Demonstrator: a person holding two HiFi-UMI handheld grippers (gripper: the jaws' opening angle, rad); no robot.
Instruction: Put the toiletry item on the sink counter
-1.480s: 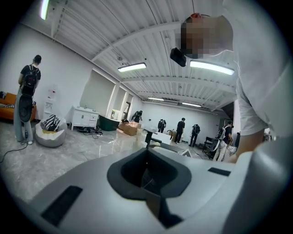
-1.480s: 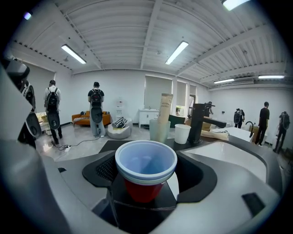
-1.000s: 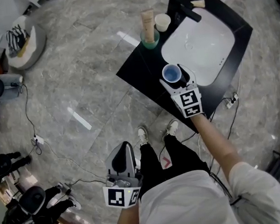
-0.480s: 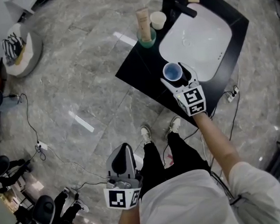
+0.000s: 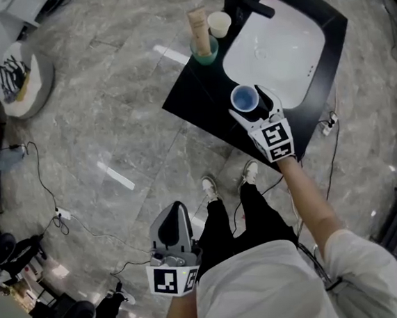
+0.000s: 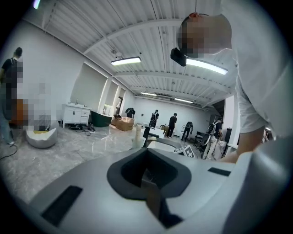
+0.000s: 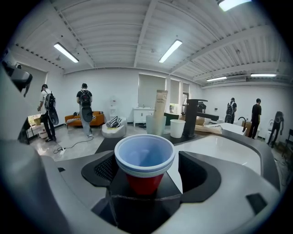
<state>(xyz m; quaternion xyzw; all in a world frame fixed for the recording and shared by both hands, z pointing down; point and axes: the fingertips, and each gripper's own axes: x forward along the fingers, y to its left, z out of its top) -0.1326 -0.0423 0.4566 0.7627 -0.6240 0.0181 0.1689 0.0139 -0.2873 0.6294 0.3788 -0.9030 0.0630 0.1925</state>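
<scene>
One tapered red cup (image 7: 144,180), pale-blue inside, clenched in right tongs (image 5: 249,105); left tongs (image 6: 149,192) clenched, empty.

Pale grey marble floor (image 5: 110,107), white walls (image 7: 120,95), a ribbed white ceiling (image 7: 114,32) with long strip lights (image 7: 170,50). An orange sofa (image 7: 97,119) sits against the far wall, a white cabinet (image 6: 73,114) along another, and a black counter (image 5: 196,95) stands mid-floor.

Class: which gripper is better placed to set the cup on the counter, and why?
Right: right gripper holds the cup above the counter; left gripper is shut, empty, over the floor.
</scene>
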